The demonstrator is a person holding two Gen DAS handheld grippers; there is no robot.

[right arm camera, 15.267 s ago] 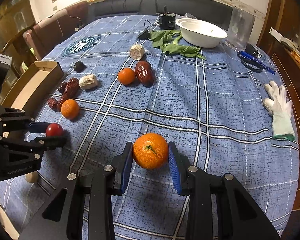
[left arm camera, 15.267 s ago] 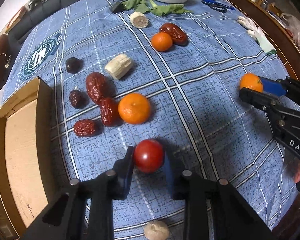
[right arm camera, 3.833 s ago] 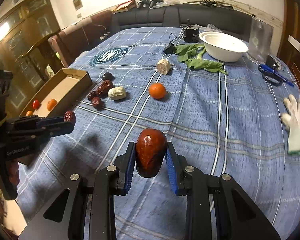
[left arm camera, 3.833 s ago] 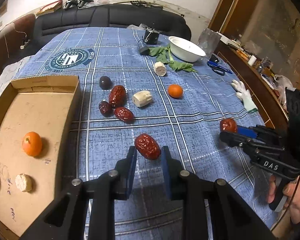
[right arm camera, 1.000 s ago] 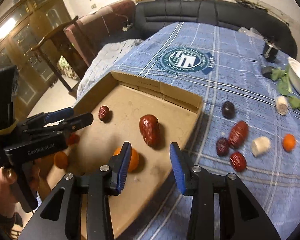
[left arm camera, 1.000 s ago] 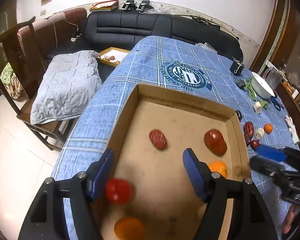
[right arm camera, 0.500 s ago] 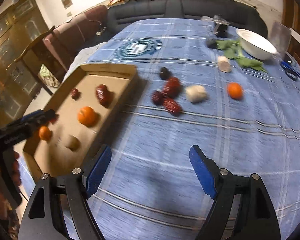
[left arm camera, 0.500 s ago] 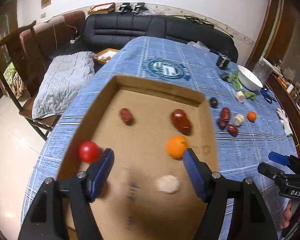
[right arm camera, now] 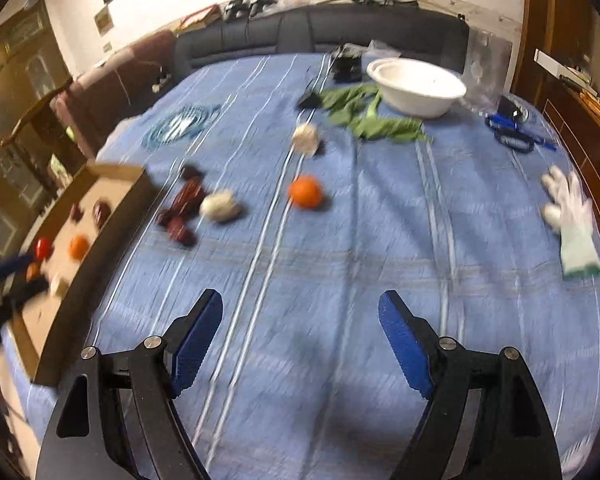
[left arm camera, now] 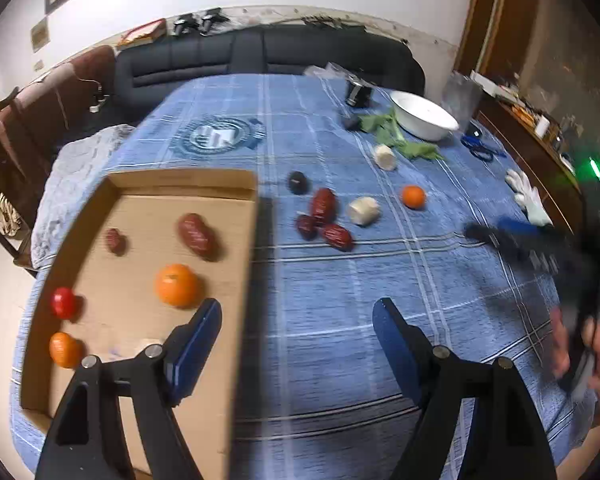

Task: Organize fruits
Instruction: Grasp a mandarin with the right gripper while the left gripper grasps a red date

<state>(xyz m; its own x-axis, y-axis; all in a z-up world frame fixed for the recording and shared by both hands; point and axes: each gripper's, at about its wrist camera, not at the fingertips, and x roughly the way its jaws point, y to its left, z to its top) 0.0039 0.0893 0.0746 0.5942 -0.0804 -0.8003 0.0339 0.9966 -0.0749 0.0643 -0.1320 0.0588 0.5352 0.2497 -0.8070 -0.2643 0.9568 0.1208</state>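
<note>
A: Where's open room?
B: The blue tablecloth (right arm camera: 340,280) lies bare below both grippers; the cardboard box (left arm camera: 180,184) sits at its left edge.
A: The fruit?
B: Dates, oranges and a tomato (left arm camera: 63,302) in the box; three dates (left arm camera: 324,220) and one orange (right arm camera: 305,191) outside, blurred.
A: Grippers?
B: Left gripper (left arm camera: 296,344) just widened, empty; right gripper (right arm camera: 300,340) spread apart, empty.

2 wrist views, overlapping tablecloth (left arm camera: 340,300), apparently
</note>
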